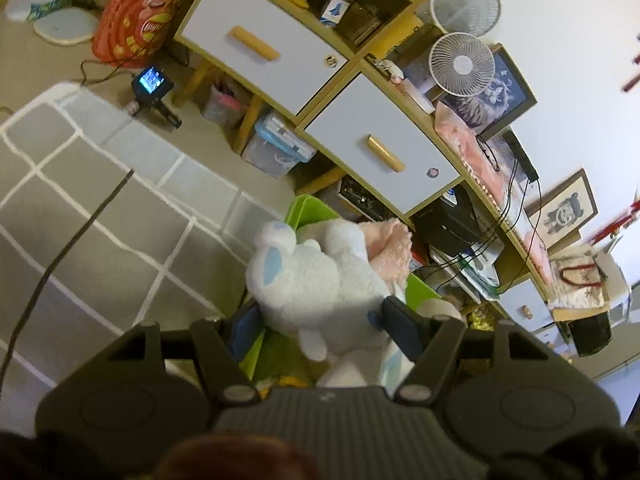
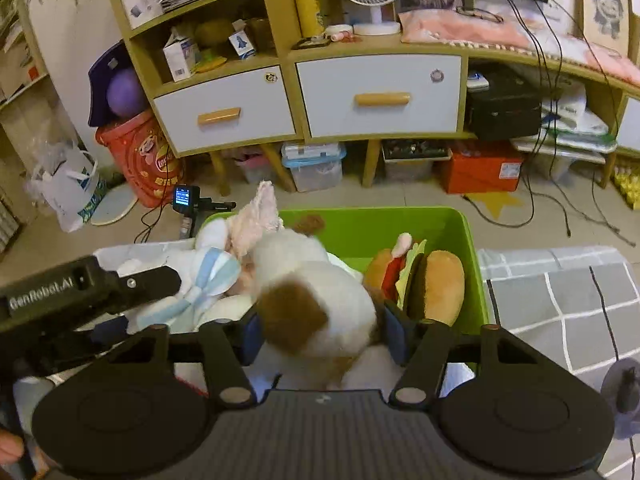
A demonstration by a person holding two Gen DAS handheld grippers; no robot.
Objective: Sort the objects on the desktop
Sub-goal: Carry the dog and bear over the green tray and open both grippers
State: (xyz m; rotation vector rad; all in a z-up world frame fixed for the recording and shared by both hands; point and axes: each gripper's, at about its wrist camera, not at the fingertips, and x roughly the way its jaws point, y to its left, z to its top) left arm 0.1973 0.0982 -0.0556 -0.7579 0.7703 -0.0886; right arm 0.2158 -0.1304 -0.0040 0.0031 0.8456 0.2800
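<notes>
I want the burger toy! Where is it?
In the right wrist view, the burger toy stands on the right inside the green bin, beside the brown-and-white plush.

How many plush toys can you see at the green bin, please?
3: a white-and-blue plush in the left gripper, a brown-and-white plush in the right gripper, a burger plush in the green bin. More may be hidden.

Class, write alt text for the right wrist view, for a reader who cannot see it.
The right gripper clamps a white-and-brown plush toy over a green bin that holds a plush hamburger. At left, another black gripper holds a white plush with a blue bow. Behind stands a wooden shelf unit with white drawers.
</notes>
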